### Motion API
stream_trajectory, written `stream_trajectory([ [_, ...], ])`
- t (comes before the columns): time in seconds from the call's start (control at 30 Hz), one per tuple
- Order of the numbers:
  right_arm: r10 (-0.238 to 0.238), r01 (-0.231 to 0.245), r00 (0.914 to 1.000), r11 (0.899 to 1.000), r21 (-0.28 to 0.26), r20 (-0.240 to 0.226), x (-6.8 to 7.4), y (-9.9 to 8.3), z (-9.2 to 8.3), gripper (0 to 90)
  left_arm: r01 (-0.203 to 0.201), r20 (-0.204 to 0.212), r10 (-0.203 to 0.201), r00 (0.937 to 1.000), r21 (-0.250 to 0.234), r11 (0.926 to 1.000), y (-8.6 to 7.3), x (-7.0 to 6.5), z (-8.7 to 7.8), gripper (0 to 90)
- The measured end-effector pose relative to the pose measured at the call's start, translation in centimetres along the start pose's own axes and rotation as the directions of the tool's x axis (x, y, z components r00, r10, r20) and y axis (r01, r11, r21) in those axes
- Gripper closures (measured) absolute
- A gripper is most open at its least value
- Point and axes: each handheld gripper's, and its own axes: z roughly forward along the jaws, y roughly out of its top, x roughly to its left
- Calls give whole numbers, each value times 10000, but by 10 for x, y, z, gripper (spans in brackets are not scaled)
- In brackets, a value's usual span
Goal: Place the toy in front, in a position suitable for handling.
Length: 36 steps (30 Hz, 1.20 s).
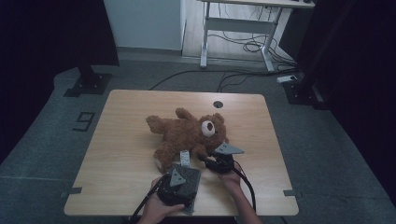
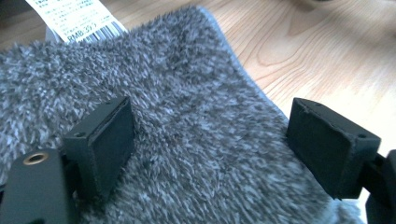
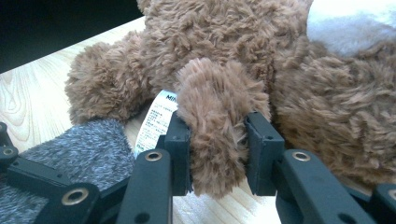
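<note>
Nearest the high camera, the person's two hands came in over the front edge of the table (image 1: 116,154), each holding a black gripper. The left gripper (image 1: 179,184) sat on a grey fuzzy cloth (image 1: 187,176) lying near the front edge; in the left gripper view its jaws stood wide apart over the grey pile (image 2: 187,116), pressing nothing between them, with a white printed tag (image 2: 77,16) at the cloth's far end. The right gripper (image 3: 217,149) was closed on a brown furry limb of the teddy bear (image 1: 189,133), the pads squeezing the plush from both sides just above the wood.

The teddy bear lay on its side at the middle of the table, its pale muzzle turned towards the right gripper, a white label (image 3: 156,121) showing beside the clamped limb. The grey cloth lay just in front of the bear, touching or nearly touching its lower end.

The table was a pale wood-grain top with rounded corners and a round cable port (image 1: 218,104) near its far edge. It stood on grey carpet bearing a dark marking like the figure nine (image 1: 84,121). Beyond, black cables (image 1: 243,77) trailed across the floor under a white-framed desk (image 1: 243,32), and dark stands (image 1: 88,79) rose at either side in a dim room.
</note>
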Motion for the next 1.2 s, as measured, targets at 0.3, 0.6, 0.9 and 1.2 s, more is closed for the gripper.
stream_trajectory([
  [0.3, -29, 29, 10000, 10000, 24, -15, 1, 0, 1, 662, -425, -493, 422, 9979, -48, 9991, -4, -5, 2, 177],
  [0.6, -41, 41, 10000, 10000, 17, -12, 1, 0, 1, 662, -250, -704, 224, 9973, -362, 9990, -8, 5, -5, 466],
  [0.9, -29, 29, 10000, 10000, -12, 9, 0, 0, 0, 662, -196, -596, 160, 9981, -604, 9980, -12, 11, -11, 695],
  [1.2, 76, -76, 10000, 10000, -18, 5, -1, 0, -2, 663, 363, 57, -359, 9993, -1448, 9888, -13, 22, -37, 729],
])
